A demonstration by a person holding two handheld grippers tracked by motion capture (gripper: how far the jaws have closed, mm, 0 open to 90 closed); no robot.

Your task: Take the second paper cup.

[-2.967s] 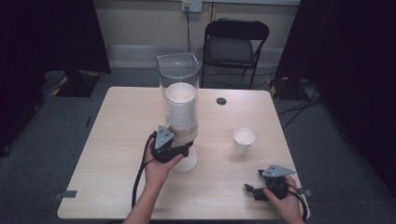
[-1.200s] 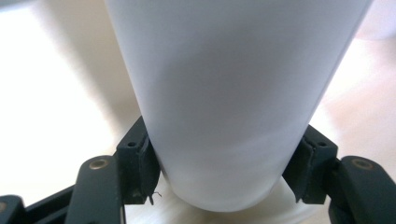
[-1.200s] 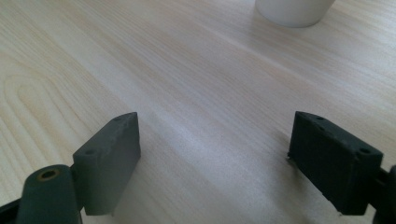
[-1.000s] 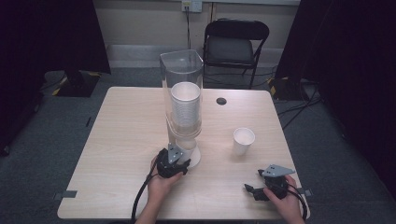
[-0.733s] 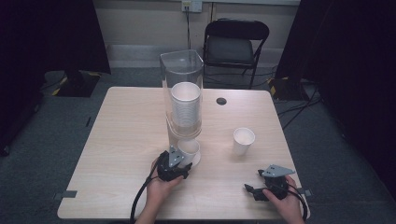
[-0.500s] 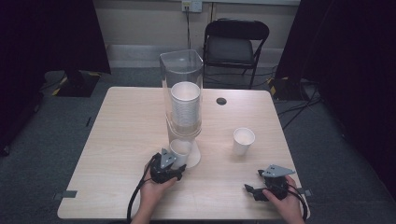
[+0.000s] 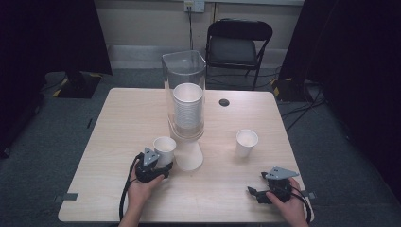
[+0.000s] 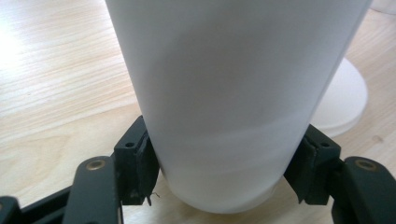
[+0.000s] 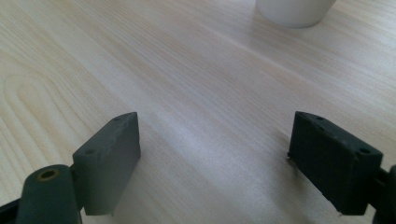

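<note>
Left gripper (image 7: pixel 158 163) clamps a white paper cup (image 7: pixel 164 149), pads pressed on both sides of its lower wall; cup upright at front left of the table (image 7: pixel 118 123). Just right of it, nearly touching, sits the white flared base (image 7: pixel 190 156) of the clear dispenser tube (image 7: pixel 184 82) with its cup stack (image 7: pixel 188 111). Left gripper view adds the pad contact (image 8: pixel 140 163) and the base edge (image 8: pixel 345 98) behind the cup (image 8: pixel 233 93). Right gripper (image 7: pixel 267 187) rests front right, jaws wide apart, nothing between. Second cup (image 7: pixel 247 142) stands well apart beyond it; right gripper view catches its bottom (image 9: pixel 294 11).
</note>
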